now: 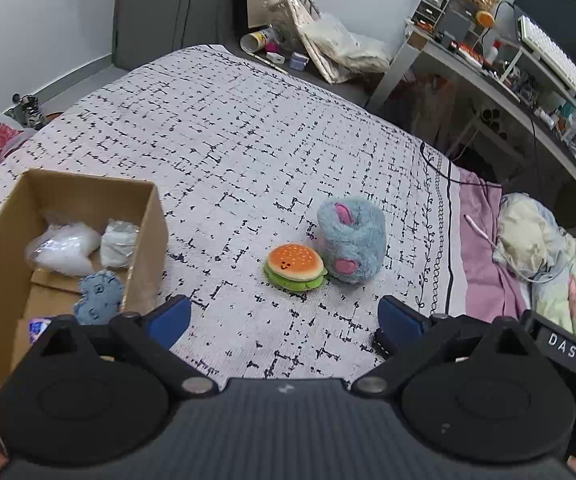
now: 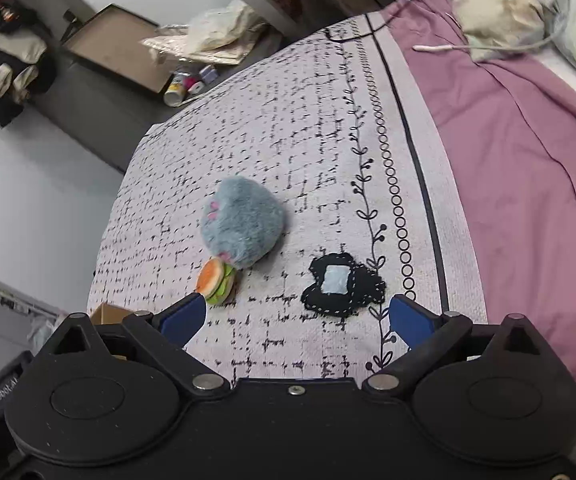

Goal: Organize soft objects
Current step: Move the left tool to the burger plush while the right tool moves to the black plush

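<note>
A small burger plush lies on the patterned bedspread, touching a fluffy blue plush with pink patches. My left gripper is open and empty, just short of them. A cardboard box at the left holds two clear bags of white stuffing and a blue fabric piece. In the right wrist view my right gripper is open and empty, just short of a black fabric piece with a pale blue patch. The burger and blue plush lie left of it.
A pink sheet and crumpled bedding lie at the right of the bed. A cluttered desk stands beyond. Bags and small items lie on the floor past the bed's far edge. The right gripper's body is beside my left one.
</note>
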`<state>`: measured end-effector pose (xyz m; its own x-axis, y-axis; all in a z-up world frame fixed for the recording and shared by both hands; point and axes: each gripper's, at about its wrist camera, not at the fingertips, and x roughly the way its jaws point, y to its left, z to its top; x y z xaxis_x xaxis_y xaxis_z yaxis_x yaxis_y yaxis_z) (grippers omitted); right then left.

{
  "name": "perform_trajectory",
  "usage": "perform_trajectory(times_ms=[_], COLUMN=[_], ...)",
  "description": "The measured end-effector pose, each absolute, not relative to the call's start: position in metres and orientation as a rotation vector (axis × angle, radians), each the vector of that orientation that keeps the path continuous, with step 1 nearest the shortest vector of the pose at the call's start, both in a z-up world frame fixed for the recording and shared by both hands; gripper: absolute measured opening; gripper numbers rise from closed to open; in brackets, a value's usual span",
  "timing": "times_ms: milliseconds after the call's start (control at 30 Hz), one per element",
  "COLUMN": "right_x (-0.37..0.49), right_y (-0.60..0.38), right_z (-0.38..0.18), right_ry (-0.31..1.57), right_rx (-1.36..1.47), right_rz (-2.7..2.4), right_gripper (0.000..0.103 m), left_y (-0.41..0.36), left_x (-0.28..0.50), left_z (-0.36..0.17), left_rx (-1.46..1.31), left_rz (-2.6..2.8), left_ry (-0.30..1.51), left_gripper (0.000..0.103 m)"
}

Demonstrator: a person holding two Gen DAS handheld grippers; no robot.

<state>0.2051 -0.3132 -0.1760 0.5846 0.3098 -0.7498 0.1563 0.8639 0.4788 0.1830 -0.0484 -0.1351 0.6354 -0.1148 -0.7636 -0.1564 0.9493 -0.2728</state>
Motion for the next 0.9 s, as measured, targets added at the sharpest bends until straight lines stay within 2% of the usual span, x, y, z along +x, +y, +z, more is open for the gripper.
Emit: perform_trajectory(times_ms=[300, 533, 667, 800, 900], right_x=[0.227, 0.247, 0.257, 0.266, 0.269], right_y=[-0.317, -0.315, -0.317, -0.321, -0.320], right_z=[-0.197, -0.216, -0.229, -0.244, -0.252], right_ry=[0.992, 1.030, 1.064, 1.100, 1.115], right_rx=[0.576, 0.580, 0.595, 0.643, 0.644], right_rz=[0.083, 0.060, 0.036, 0.034, 0.028], right_gripper=[0.093, 0.092, 0.079, 0.077, 0.068], left_y=[-0.054, -0.061, -0.068, -0.071, -0.072], left_x=[0.212, 0.239, 0.252, 0.264, 0.273], left_z=[-0.158, -0.179, -0.190, -0.200, -0.206], left_rx=[-0.327, -0.333, -0.325, -0.321, -0.309], left_rz=[0.014, 0.009, -0.003, -0.007, -0.009], left_ry=[0.918, 0.946, 0.962, 0.981, 0.988], left_gripper=[0.099, 0.097, 0.096, 0.095, 0.095])
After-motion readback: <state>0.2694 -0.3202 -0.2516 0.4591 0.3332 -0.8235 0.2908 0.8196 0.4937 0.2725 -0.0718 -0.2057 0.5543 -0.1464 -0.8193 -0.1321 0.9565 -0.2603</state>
